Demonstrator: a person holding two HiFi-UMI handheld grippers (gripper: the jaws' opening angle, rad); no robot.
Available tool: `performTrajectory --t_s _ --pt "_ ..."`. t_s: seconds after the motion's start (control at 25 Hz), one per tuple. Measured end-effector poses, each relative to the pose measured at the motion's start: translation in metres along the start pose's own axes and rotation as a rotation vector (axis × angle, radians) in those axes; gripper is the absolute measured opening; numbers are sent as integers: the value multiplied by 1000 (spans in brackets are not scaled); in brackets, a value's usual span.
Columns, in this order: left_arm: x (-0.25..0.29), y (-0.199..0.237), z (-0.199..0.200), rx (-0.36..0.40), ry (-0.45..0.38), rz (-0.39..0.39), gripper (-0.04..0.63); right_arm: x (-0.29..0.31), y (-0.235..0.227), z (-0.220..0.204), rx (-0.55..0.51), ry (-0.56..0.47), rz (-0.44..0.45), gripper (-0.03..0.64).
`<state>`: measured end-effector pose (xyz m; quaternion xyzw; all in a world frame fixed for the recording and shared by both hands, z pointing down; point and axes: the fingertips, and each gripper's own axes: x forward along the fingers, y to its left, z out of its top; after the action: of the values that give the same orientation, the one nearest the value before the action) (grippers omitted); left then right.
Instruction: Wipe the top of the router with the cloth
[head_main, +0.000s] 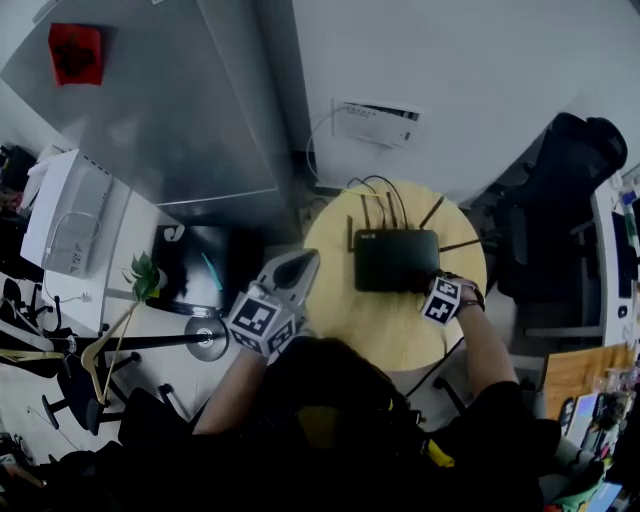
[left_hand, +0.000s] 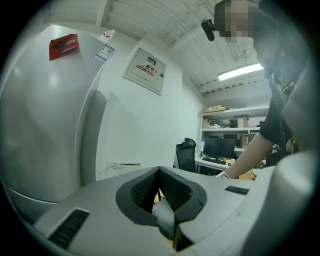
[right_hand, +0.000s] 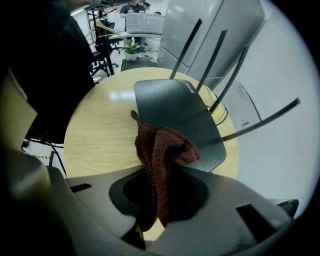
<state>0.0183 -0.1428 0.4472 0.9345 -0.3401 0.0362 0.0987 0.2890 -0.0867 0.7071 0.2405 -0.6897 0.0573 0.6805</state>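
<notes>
A black router (head_main: 396, 260) with several thin antennas lies flat on a round wooden table (head_main: 400, 335). In the right gripper view the router (right_hand: 175, 110) fills the middle. My right gripper (right_hand: 160, 175) is shut on a brown knitted cloth (right_hand: 165, 147), which drapes onto the router's near edge. In the head view that gripper (head_main: 437, 287) sits at the router's right front corner, and the cloth is hidden there. My left gripper (head_main: 292, 273) hovers off the table's left edge. Its jaws (left_hand: 160, 180) are shut on nothing and point at the wall.
A grey refrigerator (head_main: 170, 100) stands at the back left and a white wall box (head_main: 375, 122) behind the table. Cables (head_main: 375, 188) run off the router's back. A black office chair (head_main: 560, 200) is at the right, a small plant (head_main: 145, 275) and black case (head_main: 195, 265) at the left.
</notes>
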Motion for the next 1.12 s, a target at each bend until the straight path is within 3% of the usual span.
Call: performTrajectory --t_s 0.48,0.72,0.84,1.0,1.12 --pt "-7 -7 2 -2 -10 -42 -2 -6 18 0 -12 -7 -42 66" --pt "-5 -10 4 4 -10 -67 -2 -7 21 1 60 -8 -12 66" --pt "-5 -9 4 0 -14 -62 -2 -16 22 11 96 -74 16 64" --pt "-4 0 6 -2 -19 -46 -2 -15 15 54 176 -238 73 64" --pt "-7 8 5 -4 -19 -28 -2 -19 10 100 290 -332 182 64"
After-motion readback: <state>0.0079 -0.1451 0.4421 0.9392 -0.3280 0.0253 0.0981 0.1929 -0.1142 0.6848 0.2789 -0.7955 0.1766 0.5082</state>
